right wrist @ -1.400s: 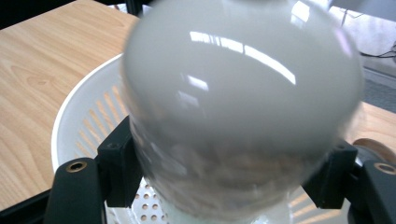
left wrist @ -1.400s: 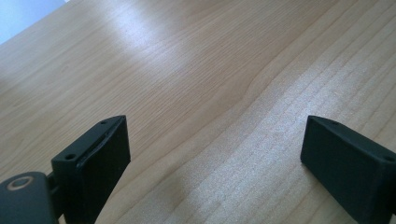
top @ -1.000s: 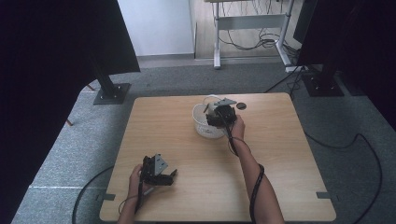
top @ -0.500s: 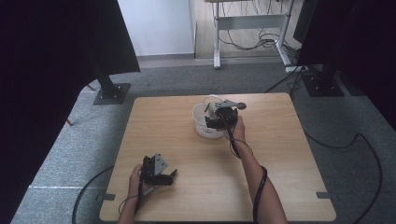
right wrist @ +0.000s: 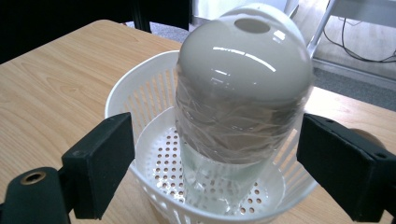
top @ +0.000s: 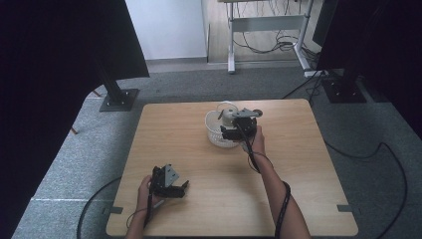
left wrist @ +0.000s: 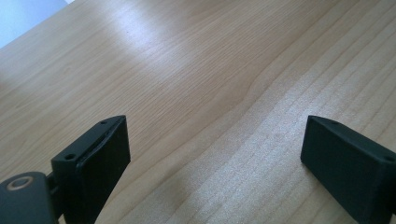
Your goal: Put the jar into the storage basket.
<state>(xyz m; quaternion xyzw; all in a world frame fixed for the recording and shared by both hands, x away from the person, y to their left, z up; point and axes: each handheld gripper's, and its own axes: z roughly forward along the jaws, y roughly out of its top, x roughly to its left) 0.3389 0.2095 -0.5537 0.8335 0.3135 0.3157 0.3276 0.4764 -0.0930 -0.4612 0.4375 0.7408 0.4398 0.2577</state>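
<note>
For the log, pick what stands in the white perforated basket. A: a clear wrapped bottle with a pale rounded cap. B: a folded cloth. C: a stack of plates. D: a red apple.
A: the right gripper view shows a clear crinkled bottle with a pale rounded cap standing upright in the white basket, between the open jaws of the right gripper.
</note>
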